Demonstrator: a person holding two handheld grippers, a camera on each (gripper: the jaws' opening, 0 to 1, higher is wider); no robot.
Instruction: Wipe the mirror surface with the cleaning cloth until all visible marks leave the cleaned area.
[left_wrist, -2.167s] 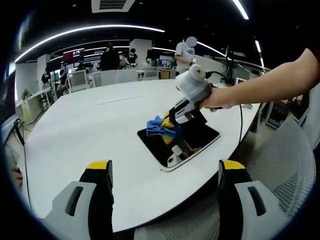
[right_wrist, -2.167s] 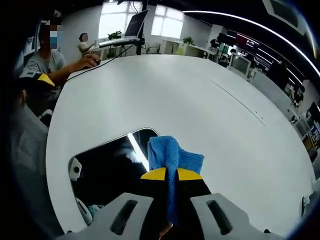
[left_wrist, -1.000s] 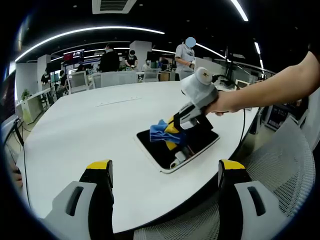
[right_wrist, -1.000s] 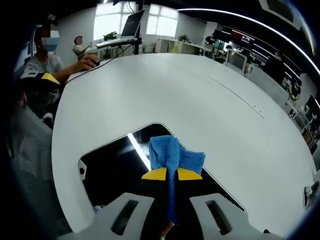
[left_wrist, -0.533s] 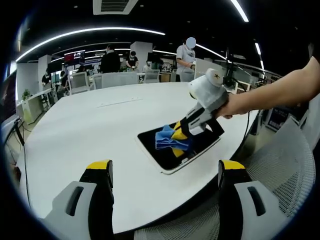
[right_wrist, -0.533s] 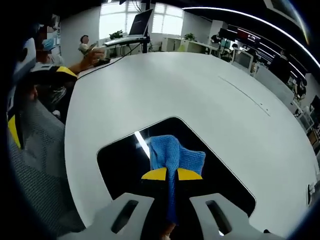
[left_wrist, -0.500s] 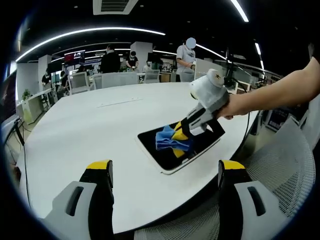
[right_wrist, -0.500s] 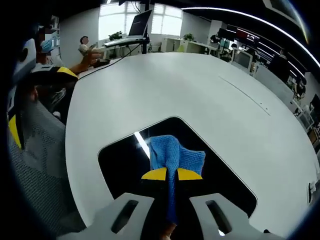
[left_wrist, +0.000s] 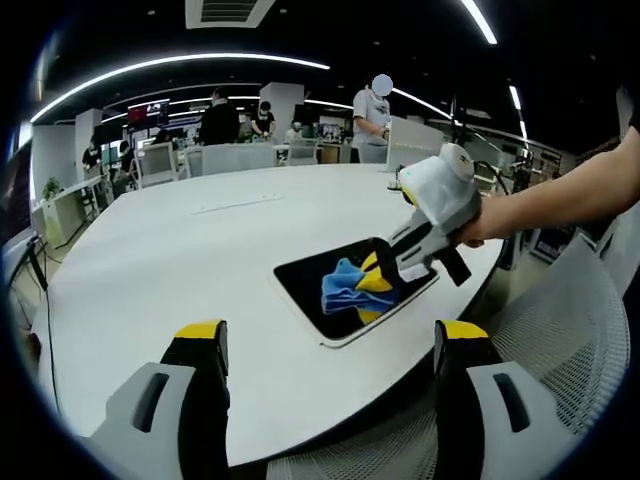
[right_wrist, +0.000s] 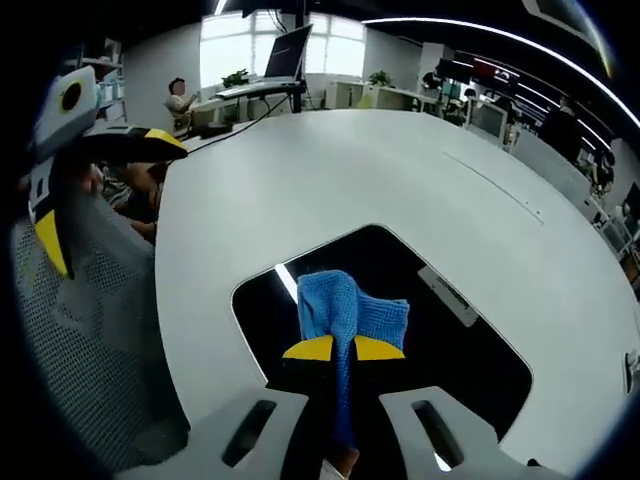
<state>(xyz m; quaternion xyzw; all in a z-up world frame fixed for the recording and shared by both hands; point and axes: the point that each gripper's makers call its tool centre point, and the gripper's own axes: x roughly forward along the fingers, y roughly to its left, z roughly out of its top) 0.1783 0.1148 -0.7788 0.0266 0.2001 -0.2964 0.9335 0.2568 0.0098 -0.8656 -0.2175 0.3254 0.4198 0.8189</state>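
— Looking at the mirror (left_wrist: 345, 290) first: where does it lie?

— Flat on the white tabletop (left_wrist: 180, 250), near its edge, its dark glass framed by a pale rim. In the right gripper view the mirror (right_wrist: 470, 350) spreads out just beyond the jaws, with bright strip lights reflected in it.

— And the cleaning cloth (right_wrist: 345, 312)?

— Blue, pinched between the yellow-tipped jaws of the right tool (right_wrist: 335, 349), which is clenched on it. In the left gripper view the cleaning cloth (left_wrist: 352, 287) presses on the glass under the right tool (left_wrist: 378, 280), held by a person's hand (left_wrist: 475, 232).

— What differs from half a second ago?

— The cloth has slid across the glass towards the mirror's right side, and the hand has moved right with it. More bare glass now shows on the left.

— The left tool (left_wrist: 330, 345)?

— Released, jaws wide apart, holding nothing, hovering at the near tabletop edge above a mesh chair (left_wrist: 560, 340). From the right gripper view the left tool (right_wrist: 75, 150) sits at the left.
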